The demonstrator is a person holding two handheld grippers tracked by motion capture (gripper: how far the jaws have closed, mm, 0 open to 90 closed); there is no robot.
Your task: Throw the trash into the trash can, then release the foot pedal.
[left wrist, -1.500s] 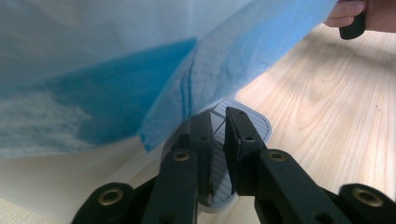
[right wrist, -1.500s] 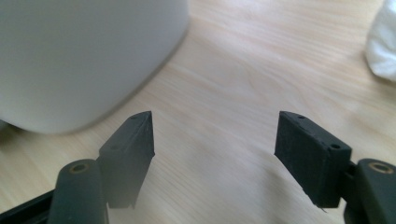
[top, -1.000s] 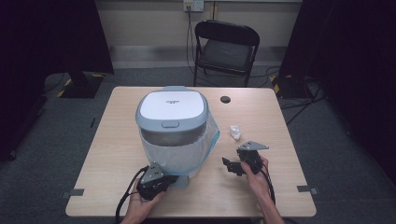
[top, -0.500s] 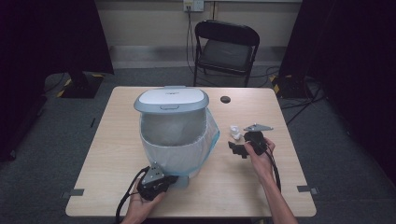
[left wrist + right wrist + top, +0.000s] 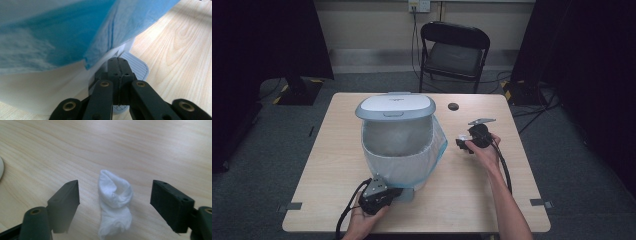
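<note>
Pale bench (image 5: pixel 492 195) — right tongs (image 5: pixel 115 195) have slid far, apart astride the tissue wad (image 5: pixel 114 202), ready to grab; left tongs (image 5: pixel 119 75), together, press the bin pedal (image 5: pixel 136 66) — lid (image 5: pixel 395 106) up.

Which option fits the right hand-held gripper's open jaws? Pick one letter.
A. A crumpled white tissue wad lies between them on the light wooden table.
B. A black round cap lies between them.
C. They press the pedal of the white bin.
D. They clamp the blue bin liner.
A: in the right gripper view the crumpled white tissue wad lies on the light wooden table between the spread jaws of the right hand-held gripper, untouched by either.
</note>
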